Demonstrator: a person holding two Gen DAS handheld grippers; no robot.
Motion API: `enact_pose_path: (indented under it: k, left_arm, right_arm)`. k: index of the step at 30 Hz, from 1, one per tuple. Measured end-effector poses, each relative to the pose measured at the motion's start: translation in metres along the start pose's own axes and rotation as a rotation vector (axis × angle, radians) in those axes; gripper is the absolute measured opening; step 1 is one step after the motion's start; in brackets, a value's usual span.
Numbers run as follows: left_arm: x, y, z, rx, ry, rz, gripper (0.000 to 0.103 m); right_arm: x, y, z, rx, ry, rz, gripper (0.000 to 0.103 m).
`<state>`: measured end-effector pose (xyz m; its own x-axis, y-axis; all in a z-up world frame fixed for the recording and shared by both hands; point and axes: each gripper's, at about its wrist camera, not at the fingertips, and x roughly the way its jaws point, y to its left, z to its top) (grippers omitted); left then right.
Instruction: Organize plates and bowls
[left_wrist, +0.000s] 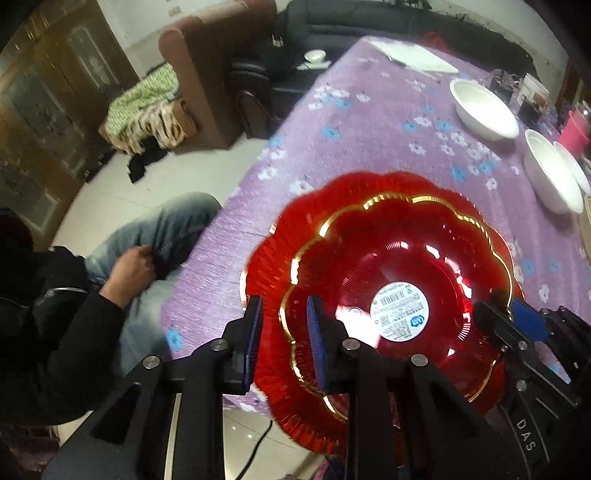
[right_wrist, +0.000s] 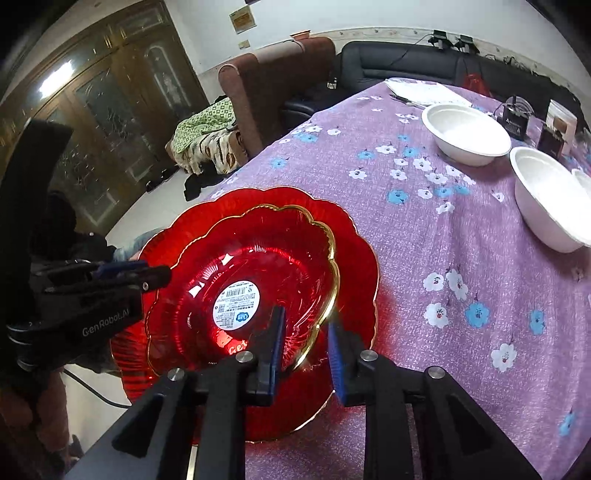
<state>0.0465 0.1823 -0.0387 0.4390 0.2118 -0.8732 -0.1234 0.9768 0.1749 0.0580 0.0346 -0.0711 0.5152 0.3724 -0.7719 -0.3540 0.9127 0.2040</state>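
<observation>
Left wrist view: the left gripper (left_wrist: 284, 343) straddles the near-left rim of the smaller red dish (left_wrist: 399, 291), one pad outside the gold edge, one inside, with a gap showing either side, so it looks loose rather than clamped. That dish sits nested in the bigger red plate (left_wrist: 273, 266), which overhangs the near edge of the table (left_wrist: 362, 122) w/ the purple flowered cloth. A round sticker (left_wrist: 400, 309) marks the dish's centre.

Farther right, the right gripper (right_wrist: 306, 350) stands the same way on the opposite rim (pads apart, gold edge running between them, not pinched as far as I can tell). Beyond it, to the right, two white bowls (right_wrist: 467, 134) sit well apart from the red stack, plus a sliver of a third at the frame edge.

To do this bit well, I'd say: close both sides evenly on the gold rim only, not the big plate's fluted edge under it, and lift level. Glass-like, slick stuff, so a lopsided squeeze could tip or skid the dish, esp. with the stack hanging off the table.
</observation>
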Motion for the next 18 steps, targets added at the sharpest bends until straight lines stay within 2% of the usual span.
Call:
enact_pose_path:
  k: [2,5,6,8,11,13,18]
  left_arm:
    - [-0.011,0.005,0.001,-0.011,-0.036,0.014,0.023]
    - [-0.027,0.010,0.002,-0.037,-0.088,0.019,0.035]
    - [-0.034,0.011,0.002,-0.045,-0.114,0.023,0.039]
    - [-0.046,0.007,0.003,-0.052,-0.153,0.012,0.040]
    - [-0.063,-0.007,0.005,-0.046,-0.196,-0.040,0.040]
    - [-0.069,-0.018,0.008,-0.036,-0.210,-0.074,0.040]
    - [-0.082,-0.061,0.014,0.016,-0.224,-0.156,0.040]
  right_arm:
    - [-0.005,0.001,0.001,-0.008,-0.013,-0.002,0.027]
    - [-0.018,-0.002,0.005,-0.010,-0.051,-0.004,0.036]
    - [-0.022,-0.003,0.007,-0.009,-0.070,-0.002,0.037]
    - [-0.036,-0.008,0.010,-0.002,-0.124,0.008,0.038]
    - [-0.055,-0.020,0.016,0.031,-0.205,0.012,0.044]
    - [-0.065,-0.030,0.018,0.063,-0.241,0.012,0.044]
    - [-0.072,-0.061,0.020,0.137,-0.247,-0.001,0.045]
